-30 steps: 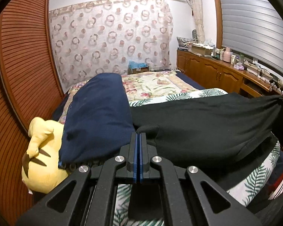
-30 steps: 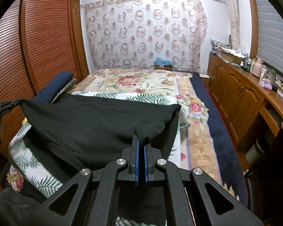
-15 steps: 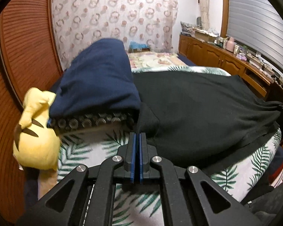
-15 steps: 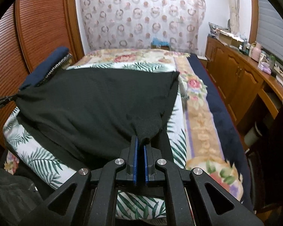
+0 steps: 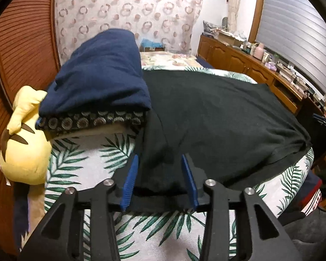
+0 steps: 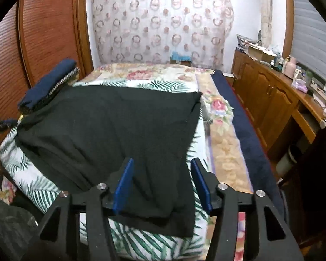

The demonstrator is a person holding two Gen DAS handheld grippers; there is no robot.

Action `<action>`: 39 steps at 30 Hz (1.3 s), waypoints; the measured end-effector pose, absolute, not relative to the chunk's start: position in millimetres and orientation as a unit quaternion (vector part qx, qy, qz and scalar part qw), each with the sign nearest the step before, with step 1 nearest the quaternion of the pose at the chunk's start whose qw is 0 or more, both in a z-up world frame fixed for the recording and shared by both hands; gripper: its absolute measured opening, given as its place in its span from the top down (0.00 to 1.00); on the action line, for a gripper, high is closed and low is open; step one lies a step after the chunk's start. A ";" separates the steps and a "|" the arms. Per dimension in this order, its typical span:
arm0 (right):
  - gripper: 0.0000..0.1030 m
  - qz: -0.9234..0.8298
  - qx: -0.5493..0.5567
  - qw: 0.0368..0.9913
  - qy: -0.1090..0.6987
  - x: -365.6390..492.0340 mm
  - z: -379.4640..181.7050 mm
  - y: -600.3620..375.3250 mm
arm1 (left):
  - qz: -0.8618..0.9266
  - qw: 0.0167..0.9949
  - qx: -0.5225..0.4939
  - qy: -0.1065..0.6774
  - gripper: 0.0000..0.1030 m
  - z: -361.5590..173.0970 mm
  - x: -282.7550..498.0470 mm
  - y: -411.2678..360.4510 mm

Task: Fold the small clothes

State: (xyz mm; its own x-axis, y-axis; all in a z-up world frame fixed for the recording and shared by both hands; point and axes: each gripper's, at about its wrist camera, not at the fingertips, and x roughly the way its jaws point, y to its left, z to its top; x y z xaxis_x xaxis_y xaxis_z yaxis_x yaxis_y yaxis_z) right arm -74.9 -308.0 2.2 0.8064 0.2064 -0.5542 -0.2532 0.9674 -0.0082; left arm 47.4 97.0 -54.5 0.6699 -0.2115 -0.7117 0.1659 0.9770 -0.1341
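My left claw (image 5: pixel 159 175) and right claw (image 6: pixel 162 183) both gape apart over the black garment (image 6: pixel 110 126) spread flat on the bed (image 6: pixel 222 152).

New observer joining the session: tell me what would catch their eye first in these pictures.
The black garment dominates, spread flat over the leaf-print bedspread in the middle of both views. The left gripper and right gripper each stand open over its near edge. At far left, a yellow plush toy sits beside a navy pillow.
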 end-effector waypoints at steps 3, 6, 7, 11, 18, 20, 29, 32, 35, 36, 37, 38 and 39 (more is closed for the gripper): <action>0.42 0.131 -0.039 0.949 0.286 -65.0 -2.5 -293.8 | -0.104 0.909 -0.025 0.403 0.40 -61.6 50.1 95.7; 0.42 0.149 -0.040 0.944 0.291 -52.3 -10.5 -275.7 | -0.091 0.907 -0.019 0.410 0.38 -66.6 50.1 97.7; 0.42 0.156 -0.040 0.942 0.294 -48.7 -15.1 -272.6 | -0.087 0.907 -0.019 0.413 0.37 -67.8 49.7 99.3; 0.42 0.183 -0.047 0.931 0.311 -29.8 -32.5 -250.6 | -0.072 0.906 -0.019 0.417 0.37 -70.2 48.7 107.6; 0.42 0.196 -0.079 0.916 0.340 -4.1 -46.3 -227.3 | -0.059 0.902 -0.022 0.427 0.37 -78.9 49.8 117.5; 0.41 0.195 -0.085 0.916 0.341 3.3 -44.2 -228.1 | -0.059 0.902 -0.026 0.427 0.36 -81.2 50.2 120.1; 0.17 0.215 -0.115 0.906 0.347 7.0 -44.5 -231.5 | -0.050 0.908 -0.017 0.416 0.24 -86.0 53.8 120.2; 0.17 0.217 -0.113 0.905 0.348 9.2 -42.9 -233.0 | -0.050 0.910 -0.013 0.410 0.23 -86.8 52.7 119.7; 0.17 0.216 -0.113 0.906 0.346 4.5 -43.7 -235.3 | -0.052 0.910 -0.013 0.411 0.23 -86.7 52.7 120.5; 0.17 0.216 -0.113 0.906 0.346 5.0 -44.2 -234.4 | -0.053 0.910 -0.014 0.412 0.23 -86.5 52.7 121.0; 0.17 0.216 -0.113 0.906 0.346 4.7 -44.1 -234.9 | -0.053 0.909 -0.015 0.413 0.23 -86.3 52.7 121.7; 0.17 0.216 -0.113 0.906 0.346 5.9 -44.8 -233.0 | -0.052 0.909 -0.019 0.414 0.26 -85.5 52.6 122.1; 0.17 0.216 -0.113 0.906 0.346 5.9 -44.8 -233.1 | -0.052 0.909 -0.024 0.412 0.32 -84.9 52.1 123.1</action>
State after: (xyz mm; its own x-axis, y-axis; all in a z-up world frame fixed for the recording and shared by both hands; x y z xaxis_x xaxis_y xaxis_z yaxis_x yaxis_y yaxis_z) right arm 5.9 -233.1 -44.8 0.6678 0.3133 -0.6753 -0.4694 0.8812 -0.0554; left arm 52.1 123.1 -84.9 0.6548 -0.1146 -0.7471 0.0744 0.9934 -0.0871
